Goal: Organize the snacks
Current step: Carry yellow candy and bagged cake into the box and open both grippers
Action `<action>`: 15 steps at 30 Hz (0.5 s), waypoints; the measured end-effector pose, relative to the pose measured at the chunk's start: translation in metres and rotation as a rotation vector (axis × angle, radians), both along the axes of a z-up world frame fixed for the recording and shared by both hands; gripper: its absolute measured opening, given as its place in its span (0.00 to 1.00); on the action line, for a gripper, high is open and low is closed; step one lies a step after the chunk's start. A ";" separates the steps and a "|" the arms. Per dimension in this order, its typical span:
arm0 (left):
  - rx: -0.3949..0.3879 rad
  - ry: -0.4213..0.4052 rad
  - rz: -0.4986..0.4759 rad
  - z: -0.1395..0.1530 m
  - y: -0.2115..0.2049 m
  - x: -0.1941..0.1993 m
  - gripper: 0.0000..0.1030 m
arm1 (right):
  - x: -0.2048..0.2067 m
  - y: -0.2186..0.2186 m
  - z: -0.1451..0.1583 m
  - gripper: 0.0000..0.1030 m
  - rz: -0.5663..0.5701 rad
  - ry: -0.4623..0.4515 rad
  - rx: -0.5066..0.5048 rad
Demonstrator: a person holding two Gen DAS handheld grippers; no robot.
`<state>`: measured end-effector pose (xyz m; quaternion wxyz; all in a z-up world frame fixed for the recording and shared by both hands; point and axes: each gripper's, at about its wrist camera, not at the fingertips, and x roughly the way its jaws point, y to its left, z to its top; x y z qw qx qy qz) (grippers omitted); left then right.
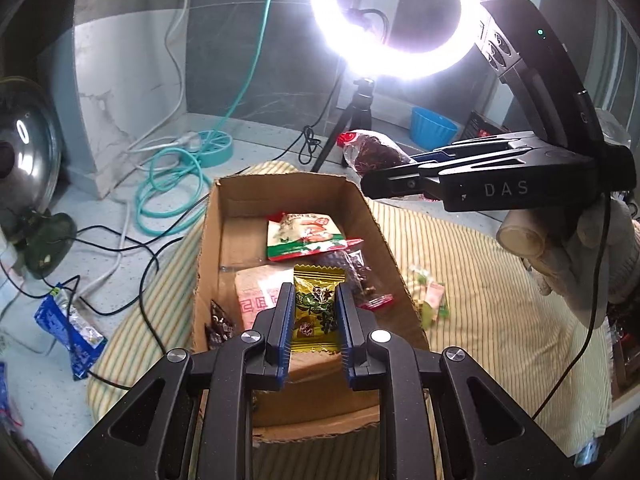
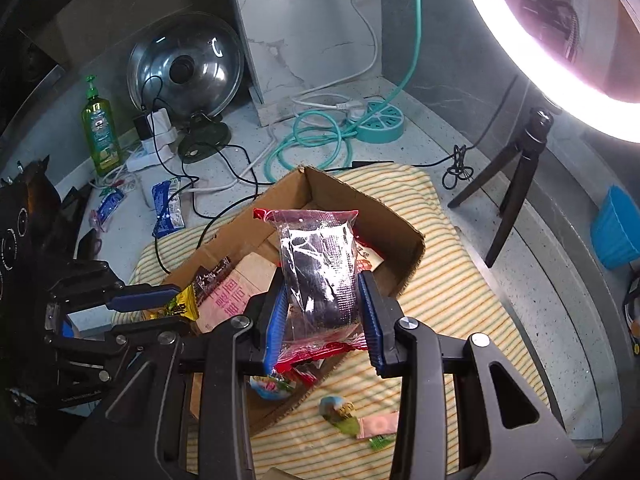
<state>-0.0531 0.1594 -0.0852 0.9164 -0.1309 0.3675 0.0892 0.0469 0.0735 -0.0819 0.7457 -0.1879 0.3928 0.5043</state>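
An open cardboard box (image 1: 372,220) stands on a striped cloth and holds several snack packets, among them a red-and-white one (image 1: 306,240). My left gripper (image 1: 314,300) is shut on a yellow snack packet (image 1: 316,308) above the box's near end; it also shows in the right wrist view (image 2: 140,308). My right gripper (image 2: 322,296) is shut on a clear, red-edged packet of dark snacks (image 2: 318,276), held over the box (image 2: 404,236). In the left wrist view the right gripper (image 1: 400,172) and its packet (image 1: 372,152) are beyond the box's far right corner.
Small snack packets (image 2: 356,420) lie on the striped cloth (image 1: 480,280) right of the box. Blue packets (image 1: 76,328) lie on the counter at left. A ring light on a tripod (image 1: 396,16), a blue bowl (image 1: 432,128), cables, a teal power hub (image 2: 380,120), a pot lid (image 2: 186,68) and a green bottle (image 2: 100,128) stand behind.
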 end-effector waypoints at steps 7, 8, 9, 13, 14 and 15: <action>0.002 0.000 0.002 -0.001 0.005 0.002 0.18 | -0.001 0.010 0.002 0.35 0.003 0.000 0.007; 0.001 0.001 0.004 -0.001 0.006 0.002 0.18 | -0.001 0.011 0.002 0.35 0.004 0.002 0.007; 0.001 0.002 0.007 -0.002 0.007 0.002 0.18 | -0.001 0.012 0.002 0.35 0.006 0.004 0.008; 0.002 0.006 0.017 -0.002 0.009 0.002 0.18 | -0.003 0.016 0.002 0.36 0.010 -0.003 0.002; 0.006 0.009 0.020 -0.002 0.009 0.002 0.18 | -0.004 0.018 0.002 0.40 0.010 -0.008 0.003; 0.009 0.013 0.025 -0.002 0.010 0.003 0.19 | -0.004 0.018 0.003 0.56 0.007 -0.013 0.003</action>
